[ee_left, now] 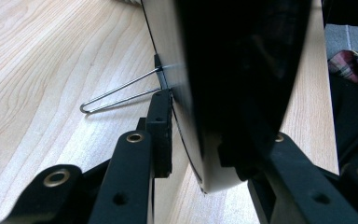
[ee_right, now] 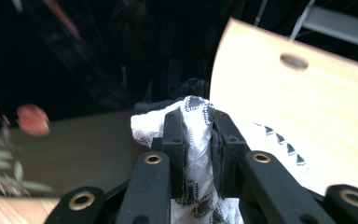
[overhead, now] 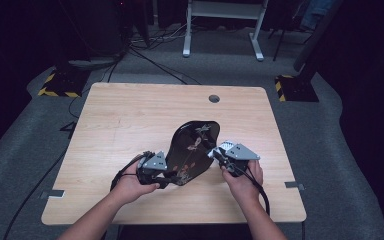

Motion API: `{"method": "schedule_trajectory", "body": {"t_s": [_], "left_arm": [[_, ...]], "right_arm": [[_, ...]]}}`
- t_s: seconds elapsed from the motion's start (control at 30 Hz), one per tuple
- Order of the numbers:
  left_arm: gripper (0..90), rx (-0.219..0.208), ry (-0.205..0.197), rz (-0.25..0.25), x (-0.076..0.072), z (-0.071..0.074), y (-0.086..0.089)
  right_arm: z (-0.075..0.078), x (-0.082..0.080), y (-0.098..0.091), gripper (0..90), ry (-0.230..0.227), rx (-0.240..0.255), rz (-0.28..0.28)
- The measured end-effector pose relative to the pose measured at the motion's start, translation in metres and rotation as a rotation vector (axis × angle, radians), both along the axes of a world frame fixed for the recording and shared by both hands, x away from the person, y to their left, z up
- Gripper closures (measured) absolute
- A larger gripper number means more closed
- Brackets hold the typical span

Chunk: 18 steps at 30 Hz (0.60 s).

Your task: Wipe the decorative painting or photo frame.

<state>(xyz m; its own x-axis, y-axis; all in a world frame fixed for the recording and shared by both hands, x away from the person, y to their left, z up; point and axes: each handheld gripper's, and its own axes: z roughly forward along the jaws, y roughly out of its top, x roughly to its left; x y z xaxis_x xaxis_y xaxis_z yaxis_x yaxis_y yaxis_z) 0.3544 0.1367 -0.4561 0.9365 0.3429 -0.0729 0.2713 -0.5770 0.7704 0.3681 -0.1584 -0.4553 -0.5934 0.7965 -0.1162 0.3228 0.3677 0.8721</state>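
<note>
Bare table (overhead: 130, 115) left and far side, upright black plate (overhead: 192, 147) blocking centre

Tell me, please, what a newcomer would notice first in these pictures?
First, the glossy black tray with a flower pattern, held tilted on edge near the middle of the wooden table. The left gripper clamps its lower rim, where a thin wire stand sticks out behind it. The right gripper is shut on a white patterned cloth, close against the tray's shiny face.

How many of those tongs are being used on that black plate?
2. The left tongs clamp the black plate at its near-left edge; the right tongs, at its right edge, pinch a white patterned cloth.
</note>
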Motion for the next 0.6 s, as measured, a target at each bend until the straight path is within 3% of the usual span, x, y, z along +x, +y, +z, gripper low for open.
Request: {"method": "schedule_trajectory", "body": {"t_s": [0.27, 0.6], "left_arm": [[69.6, 0.003, 0.005, 0.002, 0.0, 0.0, 0.0], [69.2, 0.003, 0.023, 0.014, 0.0, 0.0, -0.001]], "right_arm": [[-0.019, -0.004, 0.004, 78.8, 0.043, -0.035, 0.014], [-0.037, -0.019, 0.027, 78.7, 0.086, -0.077, 0.09]]}}
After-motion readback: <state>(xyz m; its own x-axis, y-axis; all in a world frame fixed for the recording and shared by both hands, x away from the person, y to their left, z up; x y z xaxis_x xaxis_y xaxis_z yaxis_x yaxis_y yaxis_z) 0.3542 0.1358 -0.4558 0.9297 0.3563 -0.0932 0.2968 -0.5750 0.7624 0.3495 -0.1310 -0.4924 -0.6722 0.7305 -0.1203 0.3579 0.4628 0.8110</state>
